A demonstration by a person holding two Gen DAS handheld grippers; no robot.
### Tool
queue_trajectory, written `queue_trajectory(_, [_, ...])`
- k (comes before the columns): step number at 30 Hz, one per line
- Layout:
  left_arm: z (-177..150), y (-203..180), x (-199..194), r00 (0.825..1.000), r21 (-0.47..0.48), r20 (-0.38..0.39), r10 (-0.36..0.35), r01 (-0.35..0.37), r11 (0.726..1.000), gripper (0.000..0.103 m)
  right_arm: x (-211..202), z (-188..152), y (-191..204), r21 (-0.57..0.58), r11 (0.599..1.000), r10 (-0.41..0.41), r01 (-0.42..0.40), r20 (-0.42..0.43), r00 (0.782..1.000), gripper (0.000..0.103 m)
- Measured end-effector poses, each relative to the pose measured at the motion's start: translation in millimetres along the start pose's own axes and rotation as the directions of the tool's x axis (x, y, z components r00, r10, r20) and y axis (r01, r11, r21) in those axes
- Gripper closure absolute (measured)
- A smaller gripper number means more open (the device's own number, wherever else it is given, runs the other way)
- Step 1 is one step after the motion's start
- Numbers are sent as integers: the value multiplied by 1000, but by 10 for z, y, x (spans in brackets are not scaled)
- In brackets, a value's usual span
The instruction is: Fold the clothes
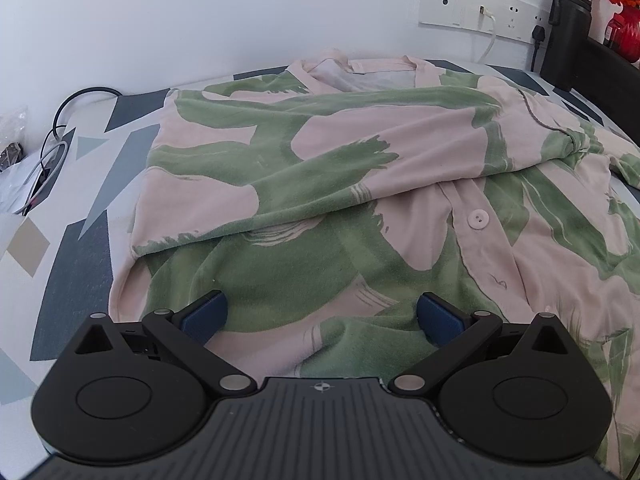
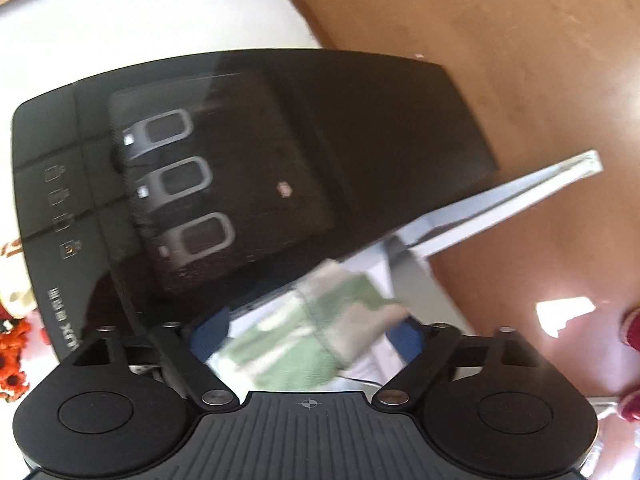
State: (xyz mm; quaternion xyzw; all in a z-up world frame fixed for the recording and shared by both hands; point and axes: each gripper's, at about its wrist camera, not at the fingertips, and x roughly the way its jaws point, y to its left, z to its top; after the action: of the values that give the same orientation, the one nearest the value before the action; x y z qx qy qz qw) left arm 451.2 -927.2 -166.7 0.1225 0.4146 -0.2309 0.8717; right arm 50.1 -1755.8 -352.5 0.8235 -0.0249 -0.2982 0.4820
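Left wrist view showed the left claw (image 1: 320,314) spread wide above the half-folded shirt (image 1: 360,184); whether the blurred right claw (image 2: 308,340) gripped cloth was unclear.

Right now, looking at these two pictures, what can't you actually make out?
- Right wrist view: motion blur smears the green and pink cloth between the right gripper fingers; grip unclear.
- Left wrist view: the left gripper hides the shirt hem.
- Left wrist view: the right edge cuts off the far sleeve.
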Motion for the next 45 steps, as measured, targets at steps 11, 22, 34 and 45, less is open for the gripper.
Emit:
queue_trajectory(11, [-27, 16, -3, 1000, -1, 18, -2, 2, 1000, 0, -696, -435, 911, -426, 886, 315, -180, 272, 909, 98])
queue_trajectory(22, [-61, 30, -14, 999, 10, 43, -13, 12, 1000, 0, -874, -474, 852, -434, 898, 92, 70, 342, 935, 63])
queue_trajectory(34, [-34, 21, -8, 1000, 8, 25, -8, 8, 1000, 0, -176, -181, 260, -288, 923, -257, 254, 30, 966, 18])
queue_trajectory(45, [-29, 0, -11, 1000, -14, 14, 11, -10, 1000, 0, -5, -133, 37, -56, 993, 104, -99, 79, 991, 81])
